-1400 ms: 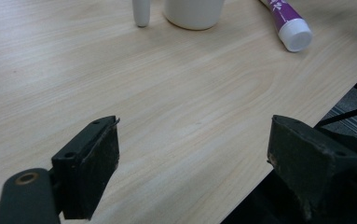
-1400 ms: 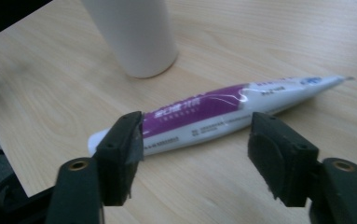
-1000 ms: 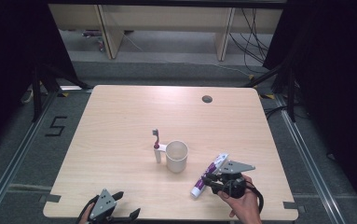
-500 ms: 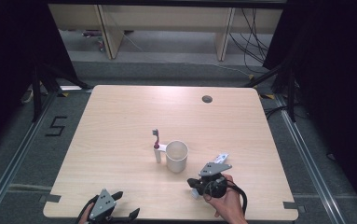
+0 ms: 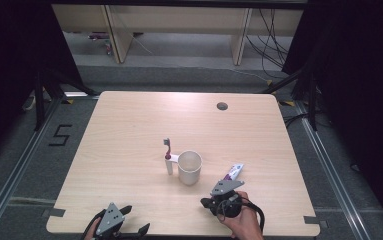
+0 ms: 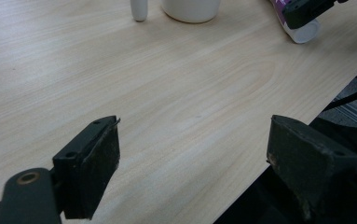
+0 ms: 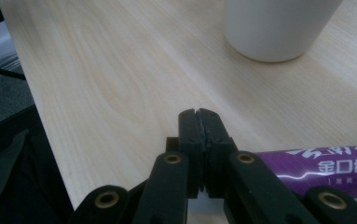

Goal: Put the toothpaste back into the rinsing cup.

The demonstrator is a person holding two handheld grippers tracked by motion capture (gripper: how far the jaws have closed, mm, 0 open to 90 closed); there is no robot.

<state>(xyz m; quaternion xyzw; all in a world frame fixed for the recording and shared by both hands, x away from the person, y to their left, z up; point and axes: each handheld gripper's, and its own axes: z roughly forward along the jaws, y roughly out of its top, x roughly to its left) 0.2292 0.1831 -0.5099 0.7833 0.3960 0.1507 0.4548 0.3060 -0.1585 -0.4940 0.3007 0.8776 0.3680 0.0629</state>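
- Grippers first: two of them, one in each of my hands, both at the near edge of the table (image 5: 129, 125).
- Far left, my left gripper (image 5: 124, 231) hovers over the front edge, its jaws spread wide apart with nothing between them; in the left gripper view I see bare wood between the two black pads.
- Moving right, one toothbrush (image 5: 168, 157) stands upright near the middle of the table, bristle head at the top, white handle base on the wood.
- Just beside it, touching or nearly so, one white cup (image 5: 189, 167) stands upright with its mouth open to the top; I can't tell whether anything is inside.
- In the right gripper view that same cup (image 7: 278, 28) stands ahead of my closed tool, well clear of it.
- Next, my right gripper (image 5: 208, 204) sits low at the near edge, right of the cup; its jaws have just been closing and now stand pressed together with nothing between them.
- One toothpaste tube (image 5: 231, 173), purple and white, lies flat on the table just beyond that gripper, running away to the right.
- In the right gripper view the tube (image 7: 325, 170) lies right beside my shut jaws, outside them, not held.
- Far back right, one small dark round hole (image 5: 222, 106) in the tabletop.
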